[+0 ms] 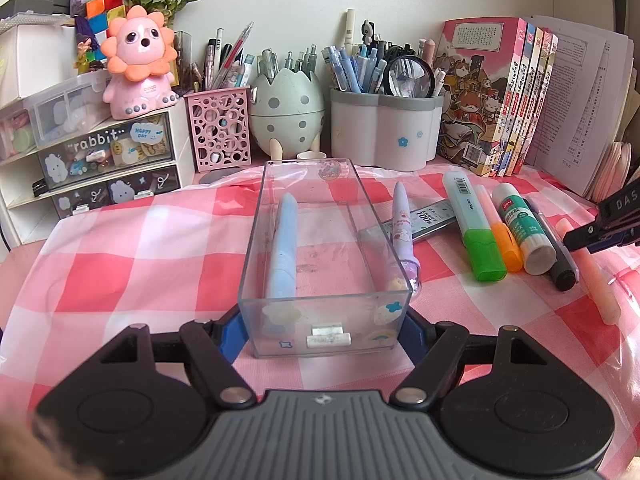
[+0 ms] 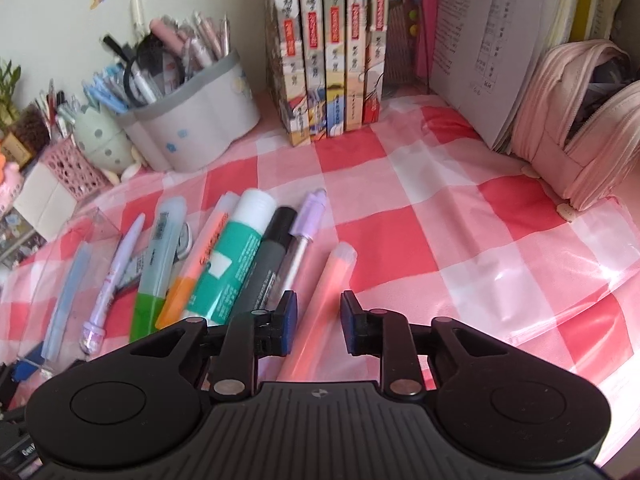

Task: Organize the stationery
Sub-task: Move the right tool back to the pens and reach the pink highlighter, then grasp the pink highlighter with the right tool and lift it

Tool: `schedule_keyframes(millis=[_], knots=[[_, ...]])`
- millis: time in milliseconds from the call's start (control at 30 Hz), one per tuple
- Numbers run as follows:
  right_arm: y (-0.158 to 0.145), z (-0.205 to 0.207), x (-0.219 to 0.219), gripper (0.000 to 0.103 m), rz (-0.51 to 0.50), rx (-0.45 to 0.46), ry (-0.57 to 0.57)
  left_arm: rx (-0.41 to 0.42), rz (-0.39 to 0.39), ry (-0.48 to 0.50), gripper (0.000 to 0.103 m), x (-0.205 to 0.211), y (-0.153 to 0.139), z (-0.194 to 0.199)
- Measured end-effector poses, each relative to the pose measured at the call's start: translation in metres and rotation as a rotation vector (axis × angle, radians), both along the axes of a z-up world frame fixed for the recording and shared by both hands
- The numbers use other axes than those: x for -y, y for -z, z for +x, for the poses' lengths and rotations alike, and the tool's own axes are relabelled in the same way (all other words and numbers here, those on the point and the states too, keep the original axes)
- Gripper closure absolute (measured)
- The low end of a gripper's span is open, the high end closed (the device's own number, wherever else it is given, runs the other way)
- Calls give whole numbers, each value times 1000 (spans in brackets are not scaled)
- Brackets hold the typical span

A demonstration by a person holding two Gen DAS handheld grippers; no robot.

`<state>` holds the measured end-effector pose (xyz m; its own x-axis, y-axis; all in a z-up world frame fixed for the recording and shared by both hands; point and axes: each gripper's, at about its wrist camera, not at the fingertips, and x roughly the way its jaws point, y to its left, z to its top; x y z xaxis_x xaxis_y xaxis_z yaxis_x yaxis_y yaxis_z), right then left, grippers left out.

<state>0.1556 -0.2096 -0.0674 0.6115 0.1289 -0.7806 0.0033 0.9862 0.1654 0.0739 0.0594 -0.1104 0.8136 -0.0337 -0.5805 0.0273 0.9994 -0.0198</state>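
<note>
Home study desk, crowded pen holders (image 1: 384,128), shelved books (image 1: 492,100), checked tablecloth (image 1: 120,248), toy lion (image 1: 138,60)

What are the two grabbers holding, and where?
The left gripper clamps the clear box by its near end walls. The right gripper straddles the pink highlighter but grips nothing yet.

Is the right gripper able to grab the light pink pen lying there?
Probably yes. The light pink pen lies apart from the other pens, already between the open fingers of the right gripper, with nothing over it.
</note>
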Motion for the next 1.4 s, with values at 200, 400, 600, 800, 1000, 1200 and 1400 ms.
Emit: schedule_keyframes(millis=[200,400,600,800,1000,1200,1400], knots=[[-3,1,0,86,-44,9,-19,0,0,0,54,0,0,0],[-3,1,-1,80,-61,-12,-22,0,1,1,54,0,0,0],[-2,0,-6,85,-86,-5,-28,-3,7,3,54,1,1,1],[-15,-5,-1,88,-48,30,1,-3,14,15,54,0,0,2],[-34,-7,-2,88,12,67,8,-2,10,21,54,-2,0,1],[-50,-3,-16,88,120,80,-16,-1,7,28,54,-3,0,0],[-65,8,-41,88,286,66,-92,2,1,26,54,-4,0,0]])
